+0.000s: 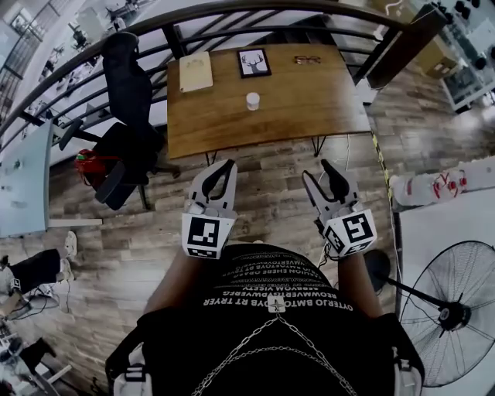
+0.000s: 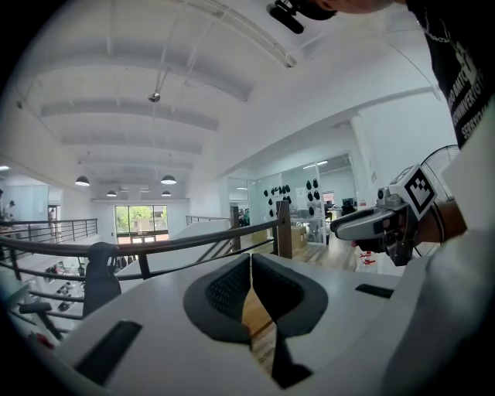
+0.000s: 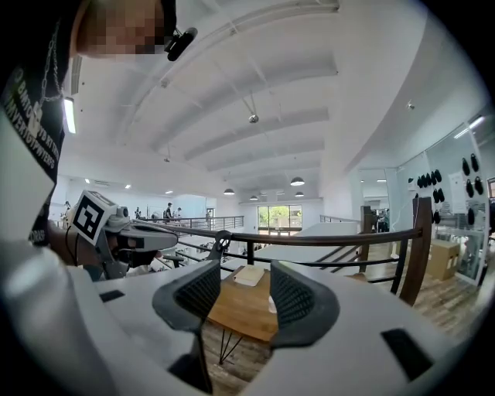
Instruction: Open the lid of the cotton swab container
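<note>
A small white cotton swab container (image 1: 253, 100) stands upright near the middle of the wooden table (image 1: 294, 108), far ahead of both grippers. My left gripper (image 1: 224, 165) is held over the floor in front of the table, shut with nothing between its jaws. My right gripper (image 1: 326, 170) hangs level with it to the right, open and empty. In the right gripper view the container (image 3: 272, 303) peeks out beside the right jaw, with the table (image 3: 240, 309) seen between the jaws. The left gripper view shows shut pads (image 2: 232, 290) and the other gripper (image 2: 387, 220) at its right.
On the table lie a tan book (image 1: 196, 71), a framed deer picture (image 1: 254, 63) and a pair of glasses (image 1: 307, 59). A black office chair (image 1: 128, 116) stands left of the table. A railing (image 1: 232, 15) runs behind it. A floor fan (image 1: 452, 313) is at lower right.
</note>
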Motion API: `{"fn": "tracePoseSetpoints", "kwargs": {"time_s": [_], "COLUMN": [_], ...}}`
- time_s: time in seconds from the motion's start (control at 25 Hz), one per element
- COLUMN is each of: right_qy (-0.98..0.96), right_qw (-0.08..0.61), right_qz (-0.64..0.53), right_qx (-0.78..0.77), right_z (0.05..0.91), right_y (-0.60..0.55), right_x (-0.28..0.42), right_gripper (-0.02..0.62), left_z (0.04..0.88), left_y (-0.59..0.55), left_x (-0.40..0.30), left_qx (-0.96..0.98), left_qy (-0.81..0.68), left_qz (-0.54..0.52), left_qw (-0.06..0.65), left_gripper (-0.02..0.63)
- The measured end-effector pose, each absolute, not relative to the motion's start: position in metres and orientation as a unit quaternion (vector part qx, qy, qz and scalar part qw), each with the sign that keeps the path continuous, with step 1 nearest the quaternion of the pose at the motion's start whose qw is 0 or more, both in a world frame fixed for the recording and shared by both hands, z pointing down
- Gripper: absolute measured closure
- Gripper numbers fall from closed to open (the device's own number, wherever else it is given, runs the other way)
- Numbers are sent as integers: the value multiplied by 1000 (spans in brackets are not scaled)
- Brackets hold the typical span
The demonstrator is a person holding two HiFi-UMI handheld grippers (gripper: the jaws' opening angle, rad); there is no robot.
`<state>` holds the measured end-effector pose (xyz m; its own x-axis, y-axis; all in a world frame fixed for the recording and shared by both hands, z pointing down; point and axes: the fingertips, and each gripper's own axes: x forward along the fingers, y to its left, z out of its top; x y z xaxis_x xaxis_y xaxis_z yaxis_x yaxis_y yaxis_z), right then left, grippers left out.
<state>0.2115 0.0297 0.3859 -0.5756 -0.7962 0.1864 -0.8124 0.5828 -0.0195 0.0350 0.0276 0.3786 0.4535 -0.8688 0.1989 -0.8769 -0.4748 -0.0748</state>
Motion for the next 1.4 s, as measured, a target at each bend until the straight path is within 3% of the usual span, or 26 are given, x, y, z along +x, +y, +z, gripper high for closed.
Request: {"fn": "tracePoseSetpoints", "kwargs": {"time_s": [0.36, 1.4], "right_qy": [-889, -879], "right_qw": [101, 52], "right_qz": [77, 97], "right_qx": [439, 465], "right_z": [410, 404], "right_y": [10, -104], "right_x": [187, 130], "right_gripper": [387, 387], "left_z": [411, 403], "left_y": [26, -104], "left_x": [-12, -48], "left_qx": [831, 855], "left_qy": [-537, -499], "left_qz": [132, 138], "left_qw": [62, 34], "left_gripper": [575, 575]}}
